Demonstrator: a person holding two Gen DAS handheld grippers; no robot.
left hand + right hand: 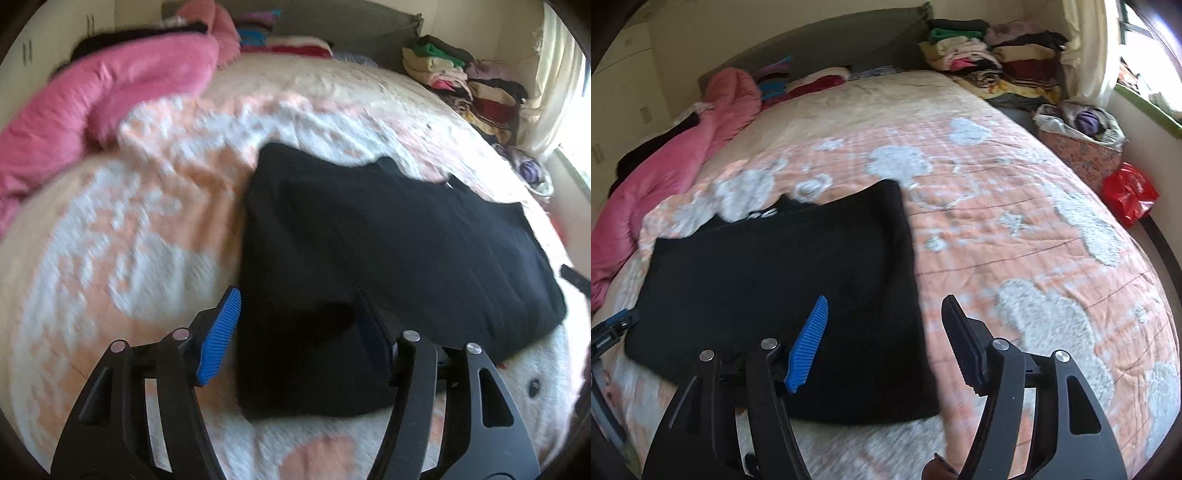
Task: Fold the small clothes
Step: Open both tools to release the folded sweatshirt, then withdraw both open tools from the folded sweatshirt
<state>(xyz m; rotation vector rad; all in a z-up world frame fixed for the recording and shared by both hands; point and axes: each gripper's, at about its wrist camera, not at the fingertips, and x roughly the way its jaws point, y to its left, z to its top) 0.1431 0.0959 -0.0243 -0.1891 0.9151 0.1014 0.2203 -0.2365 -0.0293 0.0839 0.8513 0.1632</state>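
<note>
Left wrist view: black garment (388, 251) flat on bed (129, 229), left gripper (295, 339) half open, empty, over near corner. Right gripper (886, 343) likewise half open, empty, above opposite corner. Risk: pinching bedspread along with cloth, or catching one layer only, skewing fold.

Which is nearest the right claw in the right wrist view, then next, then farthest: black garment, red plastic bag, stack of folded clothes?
1. Black garment, directly beneath the right claw, on the bedspread.
2. Red plastic bag, off the bed's right side.
3. Stack of folded clothes, far right corner.
</note>
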